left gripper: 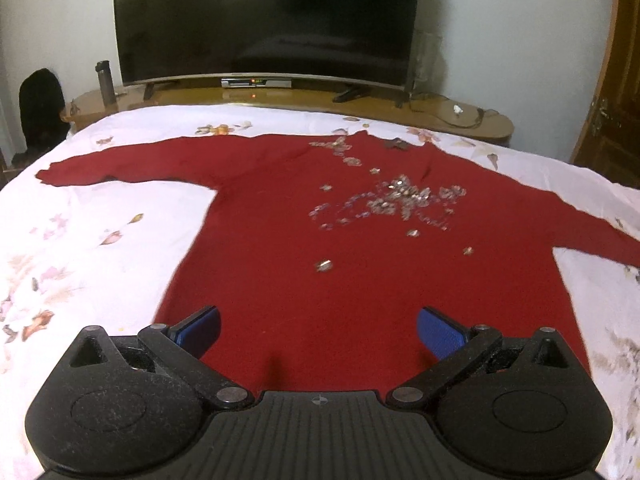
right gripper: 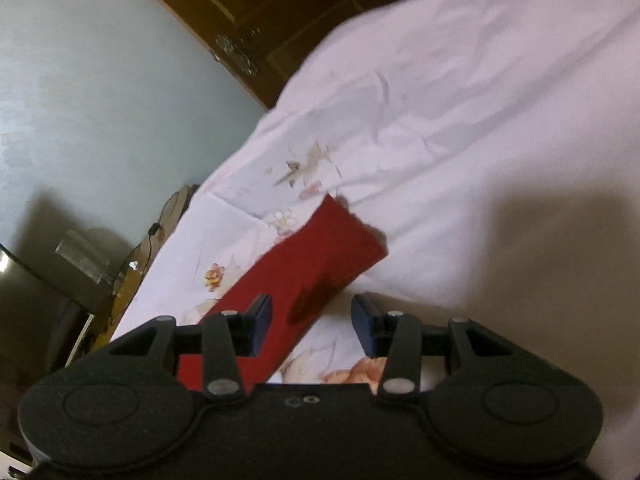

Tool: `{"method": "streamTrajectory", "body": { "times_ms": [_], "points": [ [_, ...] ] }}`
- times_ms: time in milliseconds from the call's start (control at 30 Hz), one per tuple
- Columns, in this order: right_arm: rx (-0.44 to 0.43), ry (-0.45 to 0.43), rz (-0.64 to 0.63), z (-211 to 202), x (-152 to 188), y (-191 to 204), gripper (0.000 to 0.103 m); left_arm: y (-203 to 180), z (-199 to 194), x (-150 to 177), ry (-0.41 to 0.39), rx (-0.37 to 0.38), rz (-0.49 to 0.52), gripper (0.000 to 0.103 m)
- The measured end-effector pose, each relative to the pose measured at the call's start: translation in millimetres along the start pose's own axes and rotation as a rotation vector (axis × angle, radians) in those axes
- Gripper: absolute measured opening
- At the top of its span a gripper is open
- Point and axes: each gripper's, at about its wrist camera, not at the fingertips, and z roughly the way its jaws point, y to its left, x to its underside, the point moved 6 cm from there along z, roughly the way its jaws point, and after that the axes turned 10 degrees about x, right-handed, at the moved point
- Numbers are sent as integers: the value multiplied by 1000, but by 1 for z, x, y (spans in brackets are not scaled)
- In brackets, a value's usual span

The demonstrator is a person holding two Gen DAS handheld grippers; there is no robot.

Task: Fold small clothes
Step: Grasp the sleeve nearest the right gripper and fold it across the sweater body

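A red long-sleeved sweater (left gripper: 304, 216) with silver sequins on the chest lies flat, front up, on the white floral bedsheet (left gripper: 80, 248), both sleeves spread out sideways. My left gripper (left gripper: 318, 330) is open and empty, hovering over the sweater's bottom hem. In the right wrist view the end of one red sleeve (right gripper: 320, 264) lies on the sheet. My right gripper (right gripper: 312, 322) is open and empty just above that sleeve, with the cuff a little ahead of the fingertips.
A large dark TV (left gripper: 268, 20) stands on a wooden cabinet (left gripper: 280, 100) beyond the bed's far edge, with a bottle (left gripper: 105, 82) at its left. A wooden door (right gripper: 248, 20) and a grey wall lie past the bed on the right.
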Motion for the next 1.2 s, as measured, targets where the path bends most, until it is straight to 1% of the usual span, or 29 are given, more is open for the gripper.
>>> {"method": "streamTrajectory", "body": {
  "times_ms": [100, 133, 167, 233, 300, 333, 367, 467, 533, 600, 667, 733, 767, 833, 900, 933, 967, 1033, 1100, 1133, 1167, 1200],
  "points": [
    [-11, -21, 2, 11, -5, 4, 41, -7, 5, -7, -3, -3, 10, 103],
    [-10, -23, 6, 13, -7, 5, 39, -7, 5, -9, -4, -3, 12, 103],
    [-5, -24, 5, 14, -9, 5, 29, -7, 6, -11, -7, -2, 12, 103],
    [37, -20, -13, 19, -12, 4, 8, -3, 9, -15, -11, 2, 11, 103],
    [59, -28, -50, 17, -13, 9, 8, 3, 14, -18, -13, 5, 7, 103],
    [79, -48, -95, 11, -12, 16, 8, 8, 17, -19, -15, 6, 3, 103],
    [81, -73, -138, 7, -13, 27, 8, 13, 20, -20, -14, 10, -2, 103],
    [44, -155, -284, -24, -3, 74, 8, 29, 34, -20, -4, 31, 2, 103],
    [-17, -195, -389, -49, 15, 121, 8, 38, 41, -22, -2, 55, 3, 103],
    [-88, -222, -500, -71, 42, 173, 8, 53, 45, -26, -19, 81, -18, 103],
    [-180, -230, -600, -95, 84, 229, 8, 71, 50, -30, -28, 96, -41, 103],
    [-254, -211, -656, -108, 125, 273, 8, 96, 57, -32, -5, 90, -73, 103],
    [-283, -196, -678, -111, 145, 293, 8, 109, 61, -32, 4, 107, -98, 103],
    [-337, -160, -730, -116, 194, 327, 8, 142, 64, -33, -1, 113, -191, 103],
    [-363, -124, -770, -116, 235, 350, 8, 172, 63, -32, -13, 127, -285, 103],
    [-377, -101, -795, -117, 257, 359, 8, 183, 62, -33, -22, 116, -299, 103],
    [-390, -81, -816, -118, 276, 366, 8, 191, 60, -34, -36, 109, -292, 103],
    [-418, -24, -851, -120, 315, 378, 8, 201, 59, -39, -66, 129, -285, 103],
    [-418, 27, -889, -115, 348, 384, 8, 201, 63, -48, -82, 185, -291, 102],
    [-401, 52, -914, -109, 361, 386, 11, 196, 67, -55, -86, 190, -271, 102],
    [-380, 95, -946, -99, 375, 382, 20, 188, 73, -62, -92, 203, -248, 103],
    [-354, 154, -978, -84, 389, 384, 21, 179, 79, -69, -98, 224, -236, 103]
  ]
}}
